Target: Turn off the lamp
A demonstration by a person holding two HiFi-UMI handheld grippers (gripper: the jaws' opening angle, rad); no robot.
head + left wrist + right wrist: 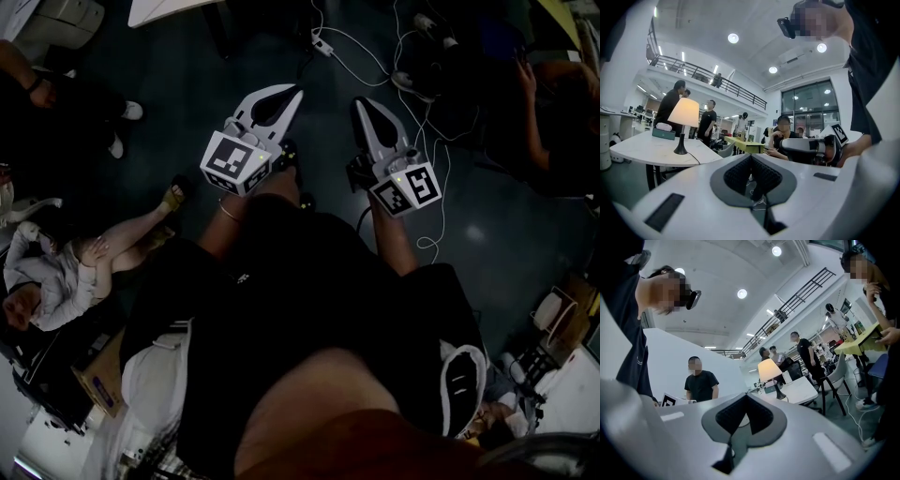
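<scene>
The lamp (684, 113) stands lit on a white table (647, 151), with a cream shade, a thin stem and a dark round base; its cord trails over the tabletop. It lies well ahead and to the left in the left gripper view. The right gripper view has the lamp (769, 370) ahead, slightly right, on the same table (801, 389). My left gripper (751, 157) is shut and holds nothing. My right gripper (746, 396) is shut and holds nothing too. In the head view the left gripper (293, 94) and right gripper (361, 103) point forward side by side over a dark floor, where the lamp is out of sight.
Several people stand behind the table (670, 105), and one sits at a yellow-green desk (740, 143). A teal box (663, 134) lies near the lamp. A chair (834, 376) stands by the table. White cables (375, 58) run over the floor; a person (66, 272) lies at the left.
</scene>
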